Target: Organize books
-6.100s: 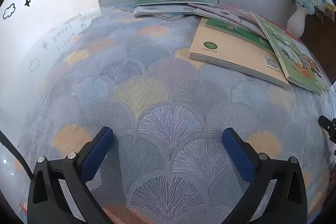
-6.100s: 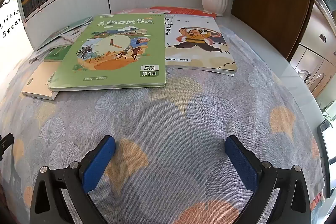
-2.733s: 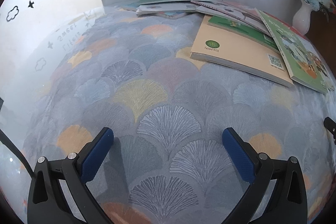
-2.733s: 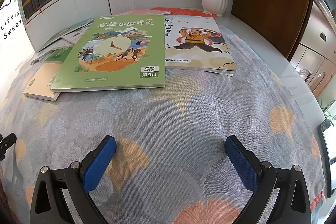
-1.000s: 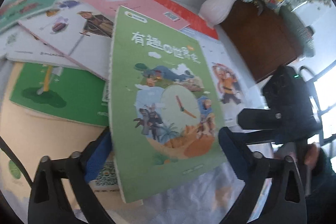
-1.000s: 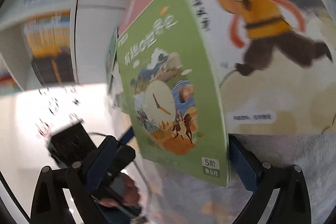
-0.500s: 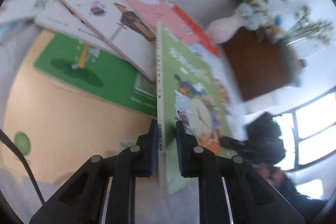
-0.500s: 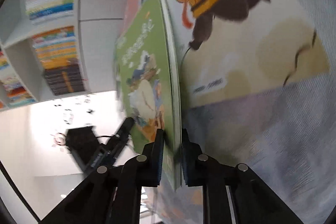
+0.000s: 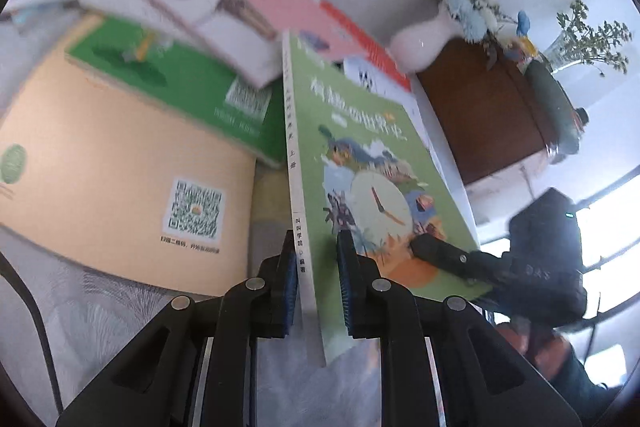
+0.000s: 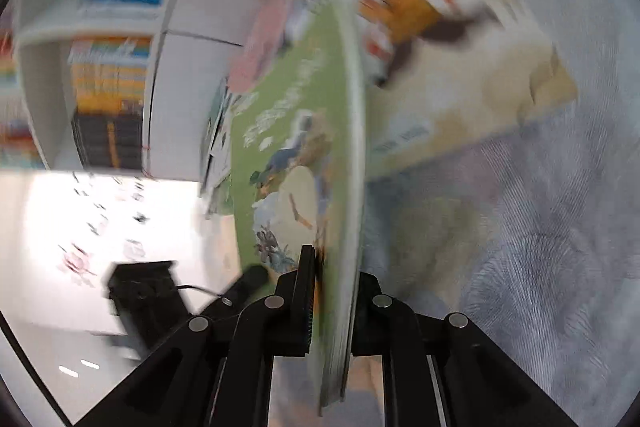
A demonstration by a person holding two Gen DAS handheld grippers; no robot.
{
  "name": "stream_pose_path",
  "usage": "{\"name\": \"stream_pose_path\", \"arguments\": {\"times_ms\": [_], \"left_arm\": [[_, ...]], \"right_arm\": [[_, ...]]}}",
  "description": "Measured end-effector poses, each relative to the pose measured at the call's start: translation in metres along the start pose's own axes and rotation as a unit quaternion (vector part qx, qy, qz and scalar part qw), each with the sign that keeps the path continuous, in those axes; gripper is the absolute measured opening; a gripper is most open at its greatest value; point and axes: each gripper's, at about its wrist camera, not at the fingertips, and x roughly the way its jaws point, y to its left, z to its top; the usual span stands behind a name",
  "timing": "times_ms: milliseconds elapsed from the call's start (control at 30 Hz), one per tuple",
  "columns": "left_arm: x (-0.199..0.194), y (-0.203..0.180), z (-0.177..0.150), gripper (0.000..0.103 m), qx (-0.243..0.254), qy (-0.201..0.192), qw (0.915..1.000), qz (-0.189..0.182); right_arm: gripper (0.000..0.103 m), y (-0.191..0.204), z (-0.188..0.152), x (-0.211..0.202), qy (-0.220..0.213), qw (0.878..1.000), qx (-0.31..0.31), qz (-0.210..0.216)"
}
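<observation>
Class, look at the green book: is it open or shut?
Shut. The green book shows only its front cover and spine, pages together, with the left gripper and right gripper clamped across its edges.

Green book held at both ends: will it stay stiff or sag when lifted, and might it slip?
The green book is thin and soft-covered, so it would probably sag held by one end. Left tongs and right tongs clamp opposite edges, so it likely stays flat. Its glossy cover might slip.
</observation>
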Motion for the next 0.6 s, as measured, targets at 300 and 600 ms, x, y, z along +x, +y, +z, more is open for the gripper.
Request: {"name": "stream_pose_path", "arguments": {"times_ms": [300, 600], "left_arm": [[-0.034, 0.007, 0.012, 0.014, -0.051, -0.037, 0.9958, -0.066], [-0.082, 0.016, 0.000, 0.015, -0.041, -0.073, 0.9936, -0.076]], "right_arm": [[0.013, 0.043, -0.011, -0.026, -0.051, 0.996, -0.069, -0.031], [0.014, 0.096, -0.033, -0.033, -0.054, 0.988, -0.142, -0.025]]}}
